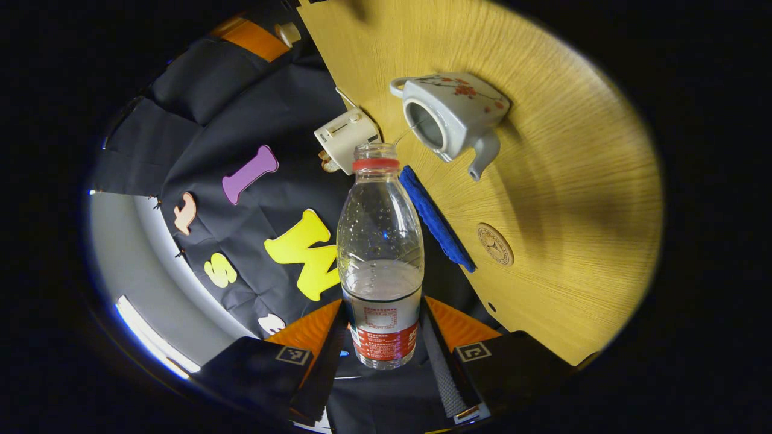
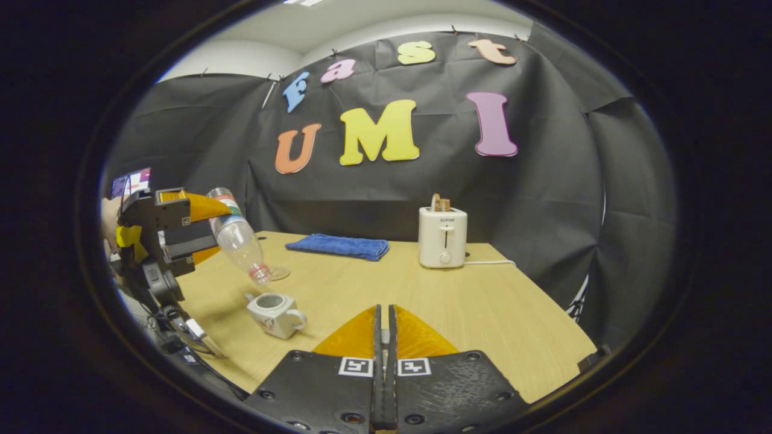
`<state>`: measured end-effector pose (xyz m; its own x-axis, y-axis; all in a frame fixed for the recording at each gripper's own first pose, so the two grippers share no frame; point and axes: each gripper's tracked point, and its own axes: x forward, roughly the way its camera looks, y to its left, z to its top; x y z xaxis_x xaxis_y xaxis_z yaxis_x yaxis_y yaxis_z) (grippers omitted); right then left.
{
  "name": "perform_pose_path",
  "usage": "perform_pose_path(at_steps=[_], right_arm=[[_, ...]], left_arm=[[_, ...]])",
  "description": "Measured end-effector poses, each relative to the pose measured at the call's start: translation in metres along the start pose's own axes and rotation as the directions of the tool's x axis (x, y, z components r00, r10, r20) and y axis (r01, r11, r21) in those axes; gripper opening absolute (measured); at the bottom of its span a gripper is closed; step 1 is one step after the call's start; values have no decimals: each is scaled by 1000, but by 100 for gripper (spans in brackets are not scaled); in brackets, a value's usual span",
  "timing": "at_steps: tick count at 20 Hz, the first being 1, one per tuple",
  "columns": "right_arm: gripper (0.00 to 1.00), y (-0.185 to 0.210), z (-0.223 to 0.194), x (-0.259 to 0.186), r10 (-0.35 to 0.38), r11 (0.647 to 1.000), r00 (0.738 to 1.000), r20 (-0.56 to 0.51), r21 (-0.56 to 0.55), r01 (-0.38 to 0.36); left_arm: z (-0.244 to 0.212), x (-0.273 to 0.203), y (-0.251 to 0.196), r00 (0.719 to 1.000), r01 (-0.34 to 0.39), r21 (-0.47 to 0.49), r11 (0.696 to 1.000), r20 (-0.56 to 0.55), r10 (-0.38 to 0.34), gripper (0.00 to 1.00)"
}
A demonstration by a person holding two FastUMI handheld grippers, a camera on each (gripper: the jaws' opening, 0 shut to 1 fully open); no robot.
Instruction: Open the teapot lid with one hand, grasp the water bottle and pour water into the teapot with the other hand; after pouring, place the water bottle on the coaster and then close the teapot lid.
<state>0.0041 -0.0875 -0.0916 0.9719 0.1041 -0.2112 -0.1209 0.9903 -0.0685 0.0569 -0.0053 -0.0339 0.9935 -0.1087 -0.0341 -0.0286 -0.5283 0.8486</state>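
My left gripper (image 1: 381, 313) is shut on the lower part of a clear water bottle (image 1: 380, 253) with a red neck ring and no cap, partly filled. Its mouth points toward the white teapot (image 1: 452, 117), which stands on the table with its lid off. From the right gripper view, the left gripper (image 2: 181, 223) holds the bottle (image 2: 238, 238) tilted, mouth down, just above the open teapot (image 2: 274, 313). A round coaster (image 1: 495, 244) lies beside the teapot; the coaster (image 2: 278, 273) is behind the bottle's mouth. My right gripper (image 2: 384, 313) is shut, raised over the table's near side.
A folded blue towel (image 2: 338, 246) and a white toaster (image 2: 443, 237) with its cord sit at the back of the wooden table (image 2: 482, 301). The towel (image 1: 437, 220) and toaster (image 1: 347, 138) lie near the table edge. A person's hand is behind the left gripper.
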Motion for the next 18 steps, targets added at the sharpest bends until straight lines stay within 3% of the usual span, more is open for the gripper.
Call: perform_pose_path(at_steps=[3, 4, 5, 6, 12, 15, 18], right_arm=[[0, 0, 1, -1, 0, 1000, 1000, 3, 2, 0], [0, 0, 1, -1, 0, 1000, 1000, 3, 1, 0], [0, 0, 1, 0, 1, 1000, 1000, 3, 0, -1], [0, 0, 1, -1, 0, 1000, 1000, 3, 0, 0], [0, 2, 2, -1, 4, 1000, 1000, 3, 6, -4], [0, 3, 4, -1, 6, 1000, 1000, 5, 8, -6], [0, 4, 7, -3, 10, 1000, 1000, 9, 22, -10]], left_arm=[[2, 0, 1, 1000, 0, 8, 1000, 4, 0, 76], [1, 0, 1, 1000, 1, 7, 1000, 4, -1, 72], [0, 1, 0, 1000, 3, 6, 1000, 1, -3, 76], [0, -1, -1, 1000, 4, 4, 1000, -3, -4, 72], [-1, 2, 2, 1000, -7, -39, 999, 1, 7, 72], [-1, 6, -15, 998, 55, -138, 989, 12, -54, 72], [-4, 3, -40, 989, 142, -350, 926, 16, -145, 72]])
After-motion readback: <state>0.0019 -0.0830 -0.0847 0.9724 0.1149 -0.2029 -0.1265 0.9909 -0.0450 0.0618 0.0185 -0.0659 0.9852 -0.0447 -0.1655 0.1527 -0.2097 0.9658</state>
